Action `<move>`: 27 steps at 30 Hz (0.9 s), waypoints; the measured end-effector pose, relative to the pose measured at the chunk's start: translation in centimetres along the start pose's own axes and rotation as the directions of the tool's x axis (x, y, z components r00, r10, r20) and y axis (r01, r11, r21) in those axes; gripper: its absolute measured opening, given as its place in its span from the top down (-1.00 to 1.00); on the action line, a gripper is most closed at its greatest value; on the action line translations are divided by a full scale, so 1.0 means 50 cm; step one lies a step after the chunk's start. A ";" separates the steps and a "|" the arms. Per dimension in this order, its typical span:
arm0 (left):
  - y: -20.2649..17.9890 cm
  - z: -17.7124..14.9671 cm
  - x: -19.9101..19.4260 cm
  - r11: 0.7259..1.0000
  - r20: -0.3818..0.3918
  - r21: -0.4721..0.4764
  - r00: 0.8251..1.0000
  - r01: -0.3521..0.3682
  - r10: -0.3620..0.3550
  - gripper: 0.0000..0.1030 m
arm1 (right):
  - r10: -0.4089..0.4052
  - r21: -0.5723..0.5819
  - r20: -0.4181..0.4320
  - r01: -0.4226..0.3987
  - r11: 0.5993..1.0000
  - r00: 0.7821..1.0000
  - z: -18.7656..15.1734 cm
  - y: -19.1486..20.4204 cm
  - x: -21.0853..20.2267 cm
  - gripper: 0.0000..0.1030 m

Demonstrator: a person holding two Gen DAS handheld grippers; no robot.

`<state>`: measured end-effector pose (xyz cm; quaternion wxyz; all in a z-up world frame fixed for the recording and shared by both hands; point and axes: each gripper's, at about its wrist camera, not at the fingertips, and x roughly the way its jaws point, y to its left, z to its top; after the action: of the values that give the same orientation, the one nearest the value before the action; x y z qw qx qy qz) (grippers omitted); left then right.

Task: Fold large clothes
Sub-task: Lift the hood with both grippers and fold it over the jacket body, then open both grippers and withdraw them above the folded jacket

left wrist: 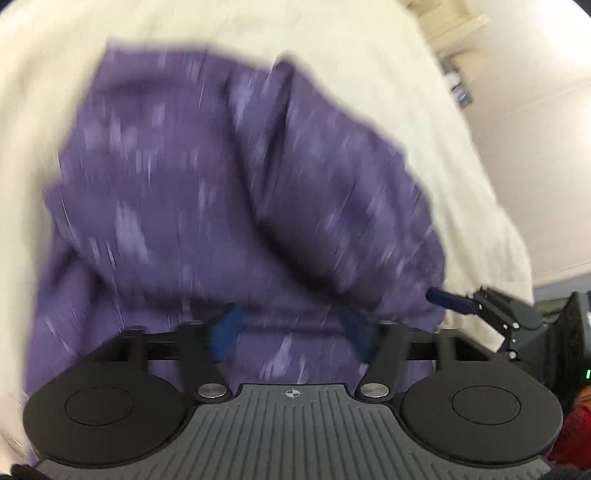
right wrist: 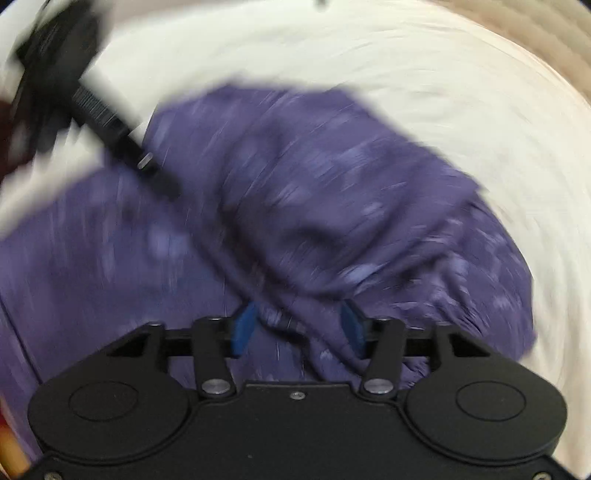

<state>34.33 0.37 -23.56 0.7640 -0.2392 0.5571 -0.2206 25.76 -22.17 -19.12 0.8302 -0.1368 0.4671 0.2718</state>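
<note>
A purple speckled garment (left wrist: 229, 192) lies bunched on a cream sheet (left wrist: 332, 44); both views are motion-blurred. My left gripper (left wrist: 291, 332) is open, its blue fingers (left wrist: 227, 332) spread wide with purple cloth between and under them. My right gripper (right wrist: 297, 328) is also open, blue fingers (right wrist: 242, 330) apart over a fold of the garment (right wrist: 332, 206). The right gripper (left wrist: 458, 301) shows at the garment's right edge in the left wrist view. The left gripper's black body (right wrist: 110, 122) crosses the upper left of the right wrist view.
The cream sheet (right wrist: 406, 55) surrounds the garment on all sides. A pale wall (left wrist: 535, 147) and shelves (left wrist: 454, 22) stand at the right. Something red (left wrist: 576, 435) sits at the lower right edge.
</note>
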 end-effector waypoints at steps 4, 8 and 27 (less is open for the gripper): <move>0.001 0.064 -0.013 1.000 0.094 0.005 0.996 -0.008 0.007 -0.41 | 0.012 0.382 0.093 -0.047 0.923 0.996 0.021 -0.103 -0.012 -0.30; 0.016 0.120 0.040 0.999 0.095 -0.046 0.995 -0.012 0.016 -0.41 | 0.007 0.568 0.138 -0.085 0.819 0.990 0.025 -0.153 0.030 -0.30; -0.042 0.088 0.036 0.994 0.098 -0.004 0.989 -0.113 0.113 0.83 | -0.010 0.585 0.141 -0.075 0.807 0.990 0.048 -0.142 0.053 0.71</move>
<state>38.90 -1.86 -22.45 0.8019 -0.2173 0.5316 -0.1651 32.64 -25.96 -20.29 0.8568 0.1543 0.4726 0.1367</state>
